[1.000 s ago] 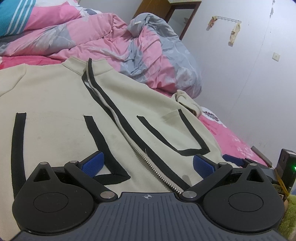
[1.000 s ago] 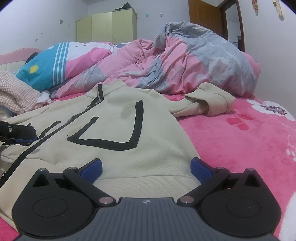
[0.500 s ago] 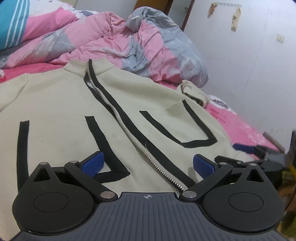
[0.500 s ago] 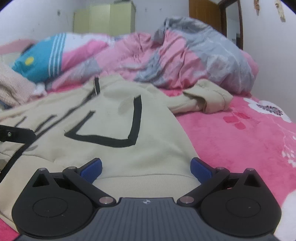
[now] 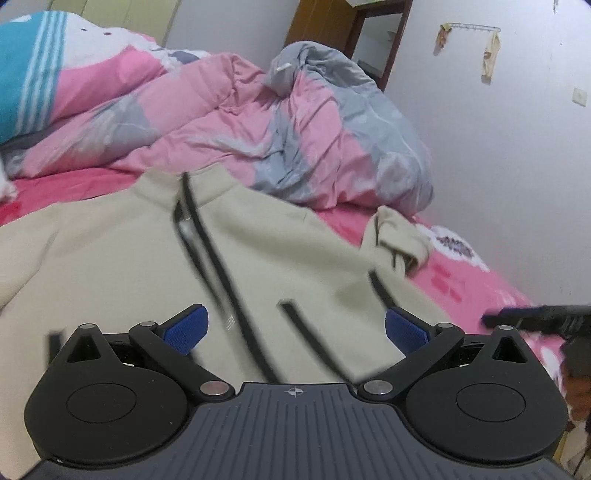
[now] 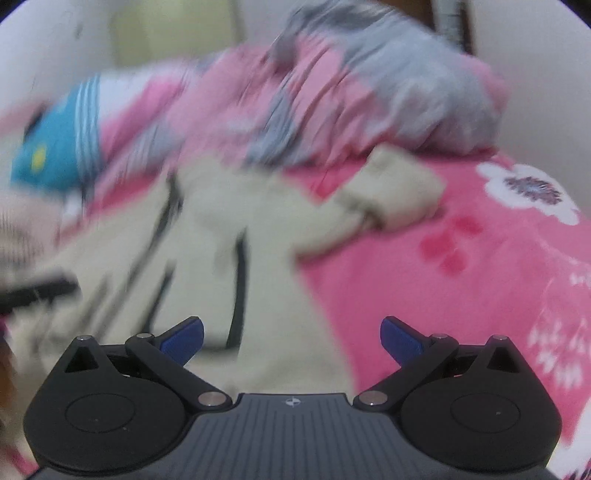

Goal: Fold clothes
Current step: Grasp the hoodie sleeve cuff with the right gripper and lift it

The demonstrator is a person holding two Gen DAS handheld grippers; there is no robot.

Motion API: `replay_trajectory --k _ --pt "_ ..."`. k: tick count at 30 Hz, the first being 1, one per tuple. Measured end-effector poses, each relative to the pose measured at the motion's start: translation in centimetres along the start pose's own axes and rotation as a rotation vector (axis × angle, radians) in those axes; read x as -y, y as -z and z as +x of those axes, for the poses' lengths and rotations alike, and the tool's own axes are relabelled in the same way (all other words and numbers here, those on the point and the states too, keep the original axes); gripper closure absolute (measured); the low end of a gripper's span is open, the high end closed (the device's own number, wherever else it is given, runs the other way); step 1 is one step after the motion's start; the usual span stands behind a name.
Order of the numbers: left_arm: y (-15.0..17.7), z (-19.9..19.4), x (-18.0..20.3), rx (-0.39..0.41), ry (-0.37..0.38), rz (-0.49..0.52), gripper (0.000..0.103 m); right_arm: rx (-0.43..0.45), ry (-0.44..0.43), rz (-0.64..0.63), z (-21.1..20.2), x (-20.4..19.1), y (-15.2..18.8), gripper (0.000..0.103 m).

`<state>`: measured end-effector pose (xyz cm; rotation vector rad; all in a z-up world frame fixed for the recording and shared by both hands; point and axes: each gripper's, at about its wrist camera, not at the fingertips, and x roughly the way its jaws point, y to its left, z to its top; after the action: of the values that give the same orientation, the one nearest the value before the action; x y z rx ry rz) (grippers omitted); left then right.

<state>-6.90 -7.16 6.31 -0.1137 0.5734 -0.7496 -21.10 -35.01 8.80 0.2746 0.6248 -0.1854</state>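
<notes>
A cream zip-up jacket (image 5: 110, 266) with black trim lies front-up on the pink bed, collar toward the far quilt. Its zipper (image 5: 207, 254) runs down the middle. My left gripper (image 5: 295, 328) is open above the jacket's lower front, with nothing between its blue pads (image 5: 186, 326). My right gripper (image 6: 291, 336) is open over the jacket's (image 6: 258, 266) right edge; this view is blurred by motion. The bunched right sleeve (image 6: 399, 195) rests on the sheet beyond it. The right gripper (image 5: 535, 317) shows as a dark blur at the left wrist view's right edge.
A rumpled pink and grey quilt (image 5: 295, 129) is heaped behind the jacket. A blue, white and pink cushion (image 5: 33, 74) sits at the far left. Pink flowered sheet (image 6: 480, 258) spreads to the right. A white wall (image 5: 517, 147) and a brown door (image 5: 332, 33) bound the right side.
Both grippers have risen and moved forward over the jacket, so its hem has dropped out of view. The right wrist view has become blurred. Both stay open.
</notes>
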Motion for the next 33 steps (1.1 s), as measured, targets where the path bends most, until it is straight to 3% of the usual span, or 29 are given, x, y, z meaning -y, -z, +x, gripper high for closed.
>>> replay_trajectory --k 4,8,13,15,18,20,22,24,26,30,33 --pt "-1.5 4.6 0.8 -0.011 -0.008 -0.084 0.000 0.015 0.085 0.085 2.7 3.4 -5.0 0.000" --pt "-0.8 8.0 0.8 -0.021 -0.027 -0.143 0.000 -0.010 0.100 0.175 8.4 6.4 -8.3 0.000" --pt "0.3 9.3 -1.2 -0.057 -0.002 -0.251 0.001 -0.051 0.210 0.253 16.0 10.2 -10.7 0.000" --pt "0.7 9.1 -1.6 -0.042 0.016 -0.271 0.000 -0.079 0.211 0.320 18.8 11.9 -11.4 0.000" --pt "0.8 9.1 -1.5 -0.039 0.017 -0.274 0.000 -0.121 0.142 0.429 21.5 12.9 -11.2 0.004" --pt "1.0 9.0 -1.4 -0.039 0.011 -0.268 0.000 -0.101 0.108 0.399 21.4 11.6 -10.9 0.022" --pt "0.9 9.0 -1.3 -0.039 0.007 -0.263 0.000 -0.092 0.101 0.332 21.2 9.9 -10.7 0.028" --pt "0.9 9.1 -1.2 -0.037 0.006 -0.261 0.000 -0.079 0.124 0.276 20.8 8.9 -10.7 0.046" --pt "0.9 9.1 -1.2 -0.036 0.006 -0.262 0.000 -0.042 0.109 0.313 19.4 9.3 -11.1 0.077" --pt "0.9 9.2 -1.1 -0.040 0.002 -0.255 0.000 0.078 0.085 0.328 15.4 10.1 -13.6 0.086" --pt "0.9 9.3 -1.2 -0.043 -0.002 -0.253 0.000 0.165 0.132 0.323 13.1 11.5 -16.1 0.087"
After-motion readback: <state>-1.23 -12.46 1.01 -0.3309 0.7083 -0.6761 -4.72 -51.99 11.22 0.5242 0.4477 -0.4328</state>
